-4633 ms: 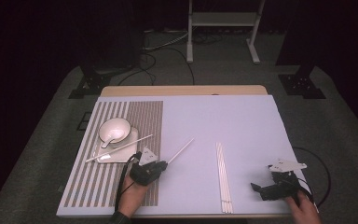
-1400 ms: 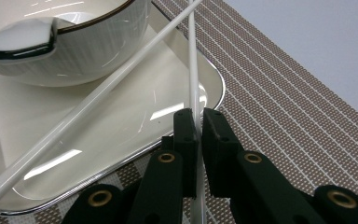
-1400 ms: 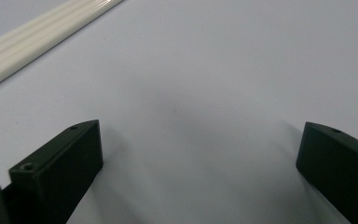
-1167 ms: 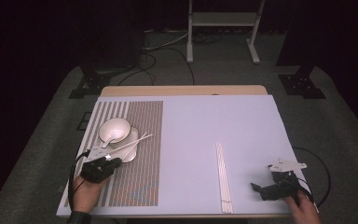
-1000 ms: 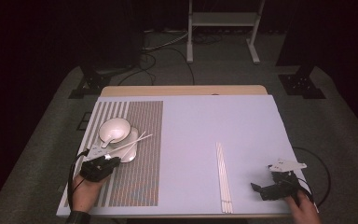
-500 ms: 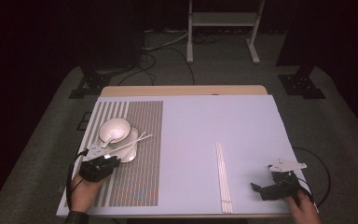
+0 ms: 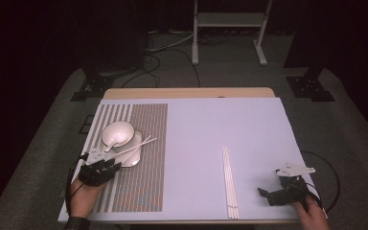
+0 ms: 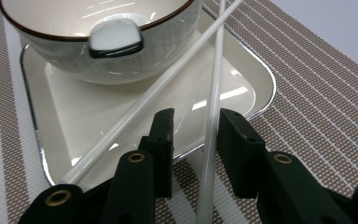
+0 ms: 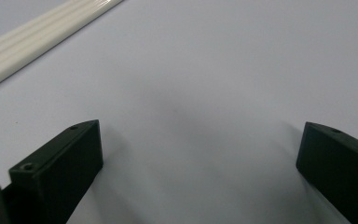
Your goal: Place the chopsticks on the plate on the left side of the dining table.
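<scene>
Edges and overlaps cutting things short

In the left gripper view, the bowl (image 8: 98, 42) is running off the top edge, both chopsticks (image 8: 213, 116) are leaving the frame above, and their near ends are passing behind the black fingers (image 8: 163, 140). In the right gripper view, the chopstick bundle (image 9: 42, 30) is being clipped at the corner. In the high view, the spoon (image 7: 113, 143) is looking too small to make out.

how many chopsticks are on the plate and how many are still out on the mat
2 white plastic chopsticks rest across the square cream plate: one leaning by the bowl, one between the left gripper's jaws. About 3 more lie bundled on the pale mat; the exact count there is unclear.
</scene>
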`<state>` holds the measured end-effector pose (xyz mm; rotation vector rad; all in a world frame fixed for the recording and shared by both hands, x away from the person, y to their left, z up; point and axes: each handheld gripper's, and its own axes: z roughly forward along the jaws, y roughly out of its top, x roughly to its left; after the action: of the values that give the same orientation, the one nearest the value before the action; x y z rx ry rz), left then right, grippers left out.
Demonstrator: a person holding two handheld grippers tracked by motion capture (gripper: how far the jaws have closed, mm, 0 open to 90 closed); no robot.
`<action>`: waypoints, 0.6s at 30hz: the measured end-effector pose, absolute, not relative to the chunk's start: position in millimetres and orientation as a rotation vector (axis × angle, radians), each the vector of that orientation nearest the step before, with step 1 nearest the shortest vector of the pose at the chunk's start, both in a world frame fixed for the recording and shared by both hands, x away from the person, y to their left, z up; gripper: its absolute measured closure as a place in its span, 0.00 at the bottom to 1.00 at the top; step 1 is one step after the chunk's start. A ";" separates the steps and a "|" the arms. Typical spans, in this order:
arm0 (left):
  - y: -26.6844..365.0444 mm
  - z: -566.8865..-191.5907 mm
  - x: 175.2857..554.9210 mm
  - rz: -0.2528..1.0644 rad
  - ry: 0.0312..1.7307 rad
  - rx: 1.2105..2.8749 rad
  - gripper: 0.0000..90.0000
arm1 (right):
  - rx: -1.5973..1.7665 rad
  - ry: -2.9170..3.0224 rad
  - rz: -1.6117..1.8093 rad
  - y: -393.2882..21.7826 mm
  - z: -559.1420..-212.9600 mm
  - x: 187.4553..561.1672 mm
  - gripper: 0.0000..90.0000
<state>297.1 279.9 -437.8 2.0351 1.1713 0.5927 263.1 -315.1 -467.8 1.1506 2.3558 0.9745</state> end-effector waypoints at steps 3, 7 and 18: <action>283.4 -437.4 296.2 0.605 1.181 2.029 0.73 | 1.151 2.355 0.975 -315.0 -467.8 263.1 0.00; 288.8 -437.1 295.2 0.617 1.196 2.018 0.72 | 1.151 2.356 0.974 -315.1 -467.8 263.1 0.00; 299.1 -436.7 293.4 0.654 1.226 2.016 0.72 | 1.150 2.356 0.974 -315.1 -467.7 263.1 0.00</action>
<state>293.4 299.1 -436.7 2.0162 1.2263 0.6536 263.1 -315.1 -467.7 1.1500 2.3561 0.9738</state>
